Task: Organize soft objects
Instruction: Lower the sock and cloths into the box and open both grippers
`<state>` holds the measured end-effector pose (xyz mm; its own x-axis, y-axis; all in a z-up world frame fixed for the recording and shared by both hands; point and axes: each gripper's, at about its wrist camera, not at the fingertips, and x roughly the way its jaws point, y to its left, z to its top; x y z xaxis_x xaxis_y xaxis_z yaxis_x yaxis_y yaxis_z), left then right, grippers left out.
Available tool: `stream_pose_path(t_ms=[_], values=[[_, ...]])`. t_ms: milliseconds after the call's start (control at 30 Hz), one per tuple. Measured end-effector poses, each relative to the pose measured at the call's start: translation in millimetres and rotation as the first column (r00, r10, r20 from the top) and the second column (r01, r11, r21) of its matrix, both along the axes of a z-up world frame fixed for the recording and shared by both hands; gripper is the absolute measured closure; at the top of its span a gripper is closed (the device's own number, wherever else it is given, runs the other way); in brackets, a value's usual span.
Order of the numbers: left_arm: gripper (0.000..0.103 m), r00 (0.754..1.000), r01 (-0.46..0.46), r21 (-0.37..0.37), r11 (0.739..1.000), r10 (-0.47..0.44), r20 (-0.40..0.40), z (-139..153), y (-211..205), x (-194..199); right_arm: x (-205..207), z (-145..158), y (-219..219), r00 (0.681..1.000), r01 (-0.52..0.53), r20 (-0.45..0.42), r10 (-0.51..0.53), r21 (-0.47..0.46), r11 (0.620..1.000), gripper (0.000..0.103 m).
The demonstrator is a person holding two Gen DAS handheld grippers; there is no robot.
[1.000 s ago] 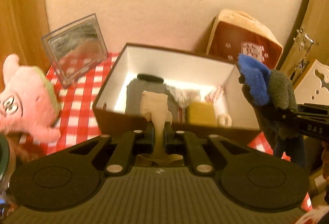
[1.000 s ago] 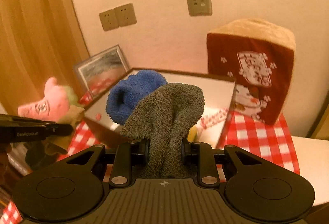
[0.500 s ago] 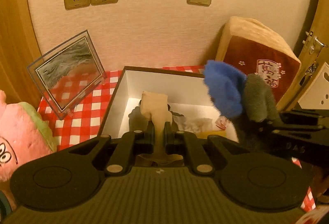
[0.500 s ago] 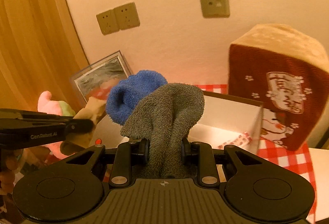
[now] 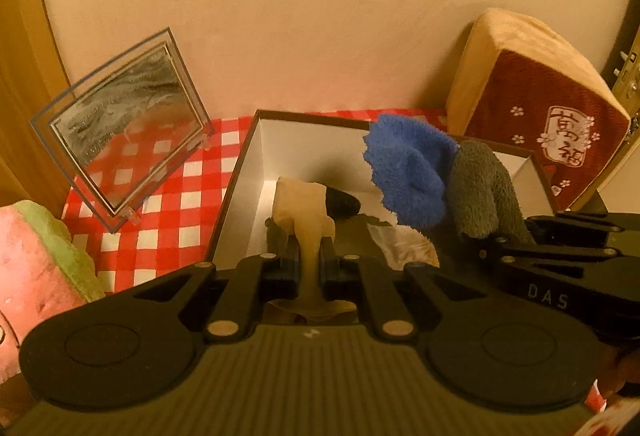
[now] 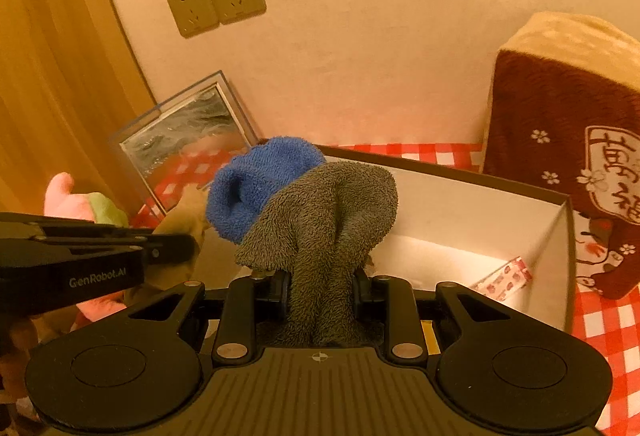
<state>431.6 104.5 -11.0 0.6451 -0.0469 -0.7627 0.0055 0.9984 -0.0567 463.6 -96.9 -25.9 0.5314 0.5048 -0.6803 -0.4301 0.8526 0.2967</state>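
Both grippers have carried their loads in over the open box (image 5: 240, 172). The right gripper (image 6: 320, 282) pinches a grey-and-blue fuzzy sock (image 6: 320, 220), the left gripper (image 5: 309, 260) a thin beige stocking (image 5: 308, 212). Crowded side by side, the two could collide, or the stocking, seemingly held by little cloth, could slip out onto the checked cloth (image 5: 168, 204).

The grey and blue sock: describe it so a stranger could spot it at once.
Find the open white-lined box on the red checked cloth. Above it, the right gripper clamps a fluffy grey and blue sock. The beige stocking in the left gripper is thin and smooth instead.
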Motion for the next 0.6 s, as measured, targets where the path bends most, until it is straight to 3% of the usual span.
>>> stream_pose_path(t_ms=[100,300,600], values=[[0.093,1.0,0.0,-0.011,1.0,-0.001,-0.017,-7,3,7,5,-5,3,1.0,0.008,-0.014,-0.008,-0.001,1.0,0.076],[0.065,0.999,-0.018,-0.025,1.0,0.017,-0.03,-12,12,14,16,-12,10,0.999,0.024,-0.045,-0.024,0.001,1.0,0.075],[0.064,0.999,-0.047,-0.04,0.998,0.046,-0.022,-4,29,10,21,-14,18,0.998,0.03,-0.055,-0.028,0.023,0.999,0.074]])
